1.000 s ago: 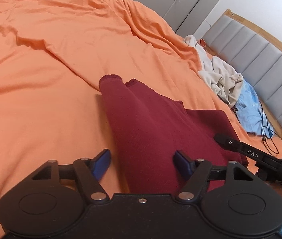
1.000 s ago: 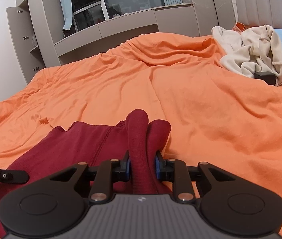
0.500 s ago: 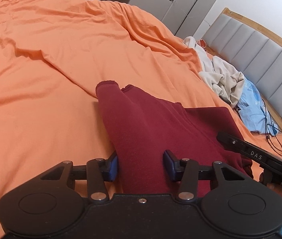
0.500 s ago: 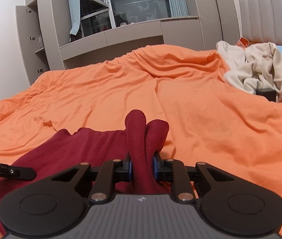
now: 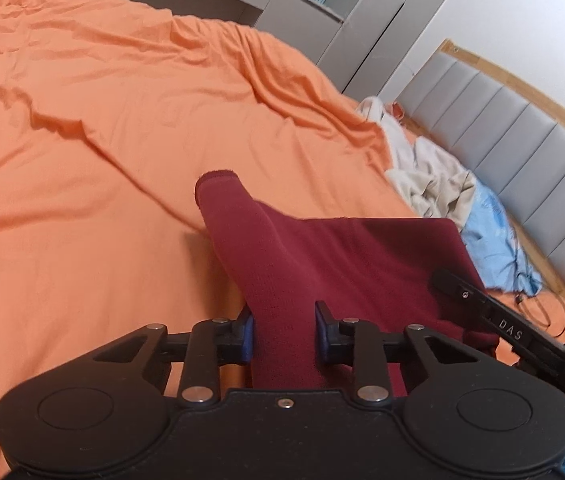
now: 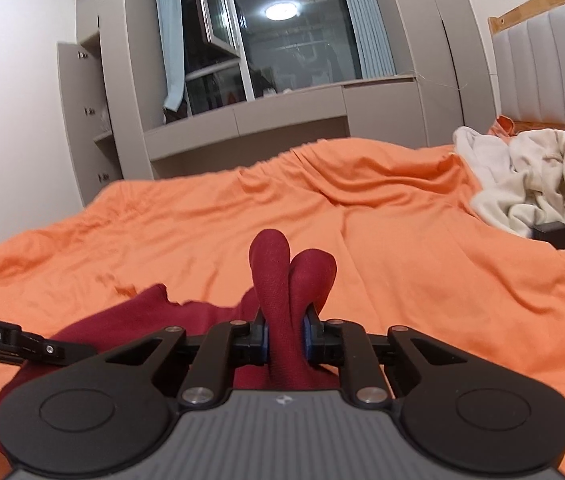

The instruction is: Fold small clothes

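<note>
**Both tools clamped on the maroon garment, fold about to be carried over**

An orange bed [image 5: 82, 128] is seen across both views, with a grey headboard [image 5: 522, 128] at its far end. Near the headboard, a cream and blue clothes pile [image 6: 530, 184] is heaped, well apart from the work.

The garment [image 5: 346, 264], a small maroon knit, is spread on the bed on the side away from the headboard, one edge lifted off the sheet at both gripped points. A rolled part of it is pinched by the left tool [image 5: 284, 336], the blue pads [image 5: 247, 336] pressed against the cloth. A bunched double fold is pinched tightly by the right tool [image 6: 285, 338].

The step in hand is judged to be the grasp-and-lift that opens a fold. Next, both tools would need to be carried together across the garment, level and at equal pace, so that the lifted edge is laid squarely over the flat part.

Against the frame a second earlier, the left tool, then spread wide astride the cloth, is now closed on it, and both views are pitched higher.
</note>
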